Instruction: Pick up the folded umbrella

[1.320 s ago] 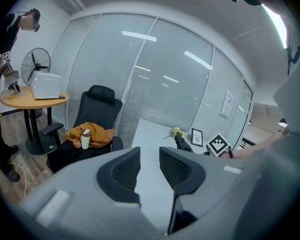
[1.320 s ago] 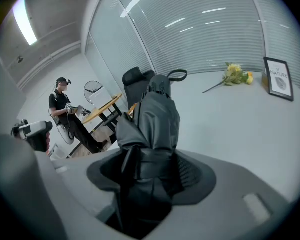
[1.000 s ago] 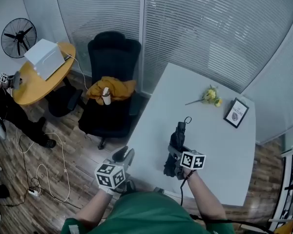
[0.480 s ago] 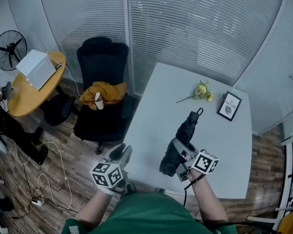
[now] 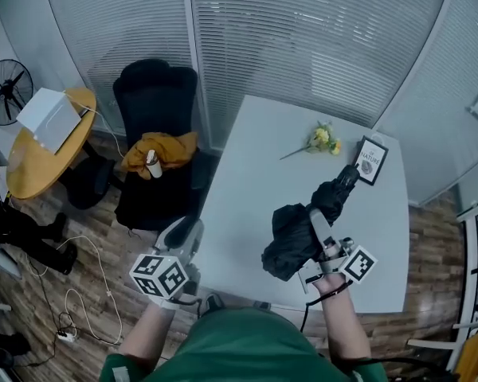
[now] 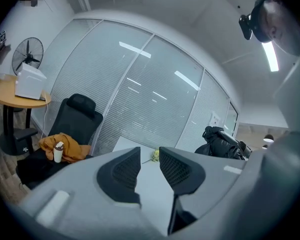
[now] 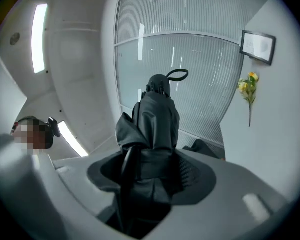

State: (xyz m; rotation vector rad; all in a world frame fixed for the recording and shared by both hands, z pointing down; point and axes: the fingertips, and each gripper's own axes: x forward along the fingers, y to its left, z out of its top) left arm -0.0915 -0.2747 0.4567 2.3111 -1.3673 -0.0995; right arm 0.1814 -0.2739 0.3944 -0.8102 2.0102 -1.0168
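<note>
Foremost, folded umbrella point(image 5: 299, 233): black, fabric loosely bunched, no brand or label visible on it. It is held in the air over the near right part of the white table point(image 5: 255, 173). In the head view its long axis runs from the bulky end at lower left to the slimmer end with the strap loop point(image 5: 349, 171) at upper right, that end pointing toward the far right corner of the table. In the right gripper view it stands up out of the jaws, loop uppermost.

Right gripper point(image 5: 317, 228): both jaws clamped on the umbrella's body, fabric bulging on either side of the pads. Its marker cube point(image 5: 358, 265) carries black-and-white square codes, no words.

Left gripper point(image 5: 183, 233): beside the table's near left edge, jaws a little apart with nothing between them, only the tabletop seen through the gap. Its marker cube point(image 5: 159, 275) has like codes.

Framed card point(image 5: 369, 160): lies flat near the far right corner of the table; it bears dark lettering, too small to read with certainty.

Yellow flowers point(image 5: 323, 138): one stem, lying just left of the card.

Black office chair point(image 5: 155, 94): left of the table, with a mustard cloth point(image 5: 163, 146) and a white cup point(image 5: 152, 164) on its seat.

Round yellow table point(image 5: 32, 161): far left, bearing a plain white box point(image 5: 48, 118); a fan point(image 5: 4, 92) stands behind it.
</note>
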